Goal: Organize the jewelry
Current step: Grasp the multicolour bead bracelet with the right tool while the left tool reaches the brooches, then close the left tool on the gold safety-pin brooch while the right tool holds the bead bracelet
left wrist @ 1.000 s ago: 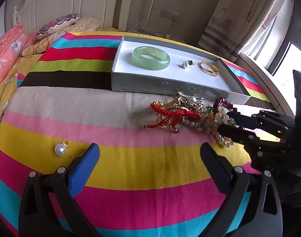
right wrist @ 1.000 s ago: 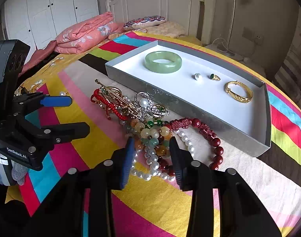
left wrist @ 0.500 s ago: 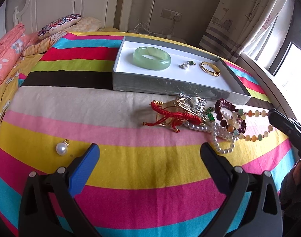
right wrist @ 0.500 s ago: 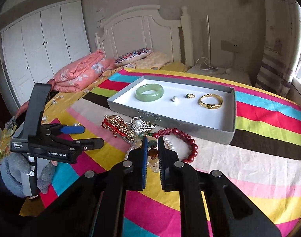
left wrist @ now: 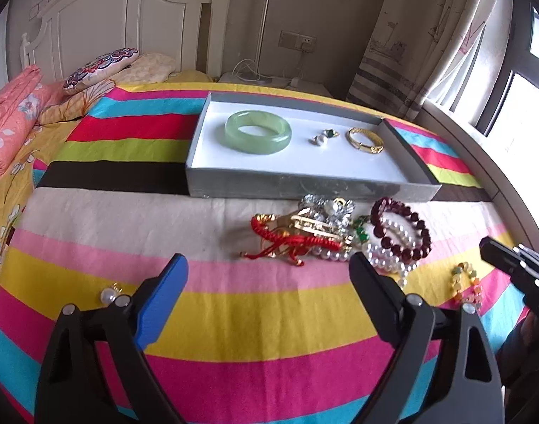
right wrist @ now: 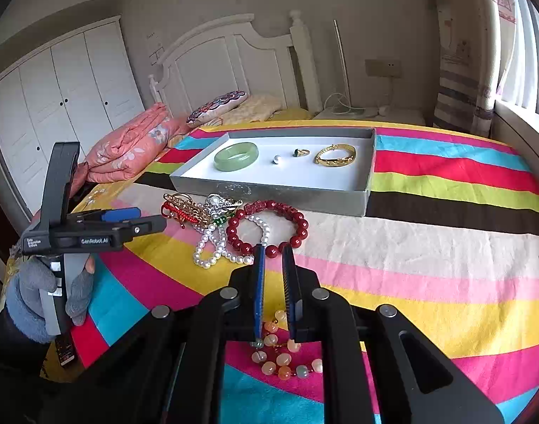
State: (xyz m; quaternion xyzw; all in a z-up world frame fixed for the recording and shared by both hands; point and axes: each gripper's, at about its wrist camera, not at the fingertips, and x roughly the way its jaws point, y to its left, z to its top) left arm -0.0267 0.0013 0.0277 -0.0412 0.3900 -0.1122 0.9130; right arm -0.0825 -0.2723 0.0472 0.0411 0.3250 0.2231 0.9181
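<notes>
Pulled clear of the tangled jewelry pile (right wrist: 230,226), pastel multicolour bead bracelet (right wrist: 283,353) hangs clamped in right gripper (right wrist: 273,293); left gripper (left wrist: 269,282) open; grey tray (right wrist: 269,194) holds four pieces, most unsorted

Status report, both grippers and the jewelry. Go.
Left gripper open, empty. Right gripper shut on pastel bead bracelet, lifted off the pile. Tray ahead, path unobstructed.

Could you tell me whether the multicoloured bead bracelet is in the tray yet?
Out. The multicoloured bead bracelet hangs from the shut right hand-held gripper, short of the tray.
</notes>
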